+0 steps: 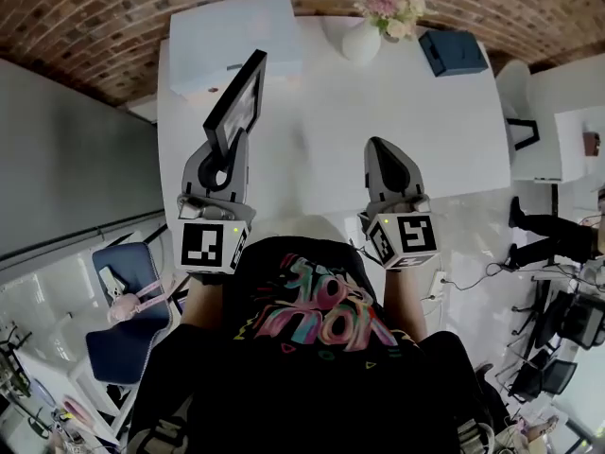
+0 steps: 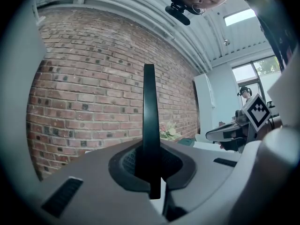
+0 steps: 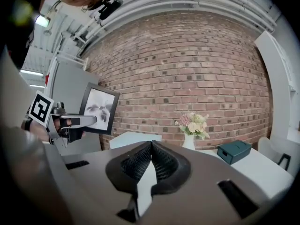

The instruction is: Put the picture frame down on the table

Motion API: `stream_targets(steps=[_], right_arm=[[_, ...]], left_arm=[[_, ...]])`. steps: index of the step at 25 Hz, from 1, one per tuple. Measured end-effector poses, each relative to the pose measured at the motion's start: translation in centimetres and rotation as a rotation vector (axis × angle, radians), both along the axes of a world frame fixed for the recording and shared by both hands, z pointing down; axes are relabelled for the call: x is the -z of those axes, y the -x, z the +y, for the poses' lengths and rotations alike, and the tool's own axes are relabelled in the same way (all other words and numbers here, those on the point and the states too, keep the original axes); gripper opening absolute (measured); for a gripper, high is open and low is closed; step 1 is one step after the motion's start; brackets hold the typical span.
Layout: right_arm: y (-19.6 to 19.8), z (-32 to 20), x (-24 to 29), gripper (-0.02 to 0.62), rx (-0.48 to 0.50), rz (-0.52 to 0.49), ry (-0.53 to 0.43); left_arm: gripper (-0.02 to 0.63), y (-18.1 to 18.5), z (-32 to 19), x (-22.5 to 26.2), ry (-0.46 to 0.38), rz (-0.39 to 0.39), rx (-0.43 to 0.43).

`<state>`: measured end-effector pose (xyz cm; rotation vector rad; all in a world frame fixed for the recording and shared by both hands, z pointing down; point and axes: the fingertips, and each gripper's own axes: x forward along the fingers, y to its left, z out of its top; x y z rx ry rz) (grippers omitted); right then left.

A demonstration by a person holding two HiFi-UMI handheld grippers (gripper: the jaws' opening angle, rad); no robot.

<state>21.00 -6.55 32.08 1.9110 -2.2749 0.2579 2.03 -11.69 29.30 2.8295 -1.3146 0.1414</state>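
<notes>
The left gripper (image 1: 230, 149) clamps a black rectangular picture frame (image 1: 238, 97), held aloft over the white table (image 1: 331, 121), left side; the right gripper (image 1: 381, 148), jaws pressed together, hovers empty alongside.

Both grippers held out ahead of you, left one loaded, right one empty.
Your left gripper (image 1: 231, 148) points forward, away from your body. Its jaws are clamped on one edge of the picture frame (image 1: 238, 102), which rises edge-on from between them. Your right gripper (image 1: 383, 145) points the same way, well apart from the left, with its jaws closed together on nothing. Your left forearm (image 1: 200, 303) and right forearm (image 1: 408, 296) reach forward from your torso.
</notes>
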Motion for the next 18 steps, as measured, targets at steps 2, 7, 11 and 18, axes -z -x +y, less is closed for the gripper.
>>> stream_targets(steps=[2, 7, 11, 18], right_arm=[[-0.7, -2.4, 0.5, 0.018, 0.041, 0.001, -0.005], [-1.4, -7.7, 0.9, 0.018, 0.147, -0.009, -0.013], [-1.1, -10.4, 0.7, 0.018, 0.217, -0.027, 0.003], [0.5, -12.6, 0.1, 0.018, 0.271, -0.036, 0.01]], left_arm=[[0.029, -0.7, -1.5, 0.3, 0.003, -0.004, 0.033], [0.029, -1.4, -5.2, 0.8, 0.011, -0.004, 0.123], [0.029, -1.4, -6.5, 0.7, 0.025, -0.017, 0.171], [0.029, 0.1, -6.8, -0.1, 0.046, -0.024, 0.218]])
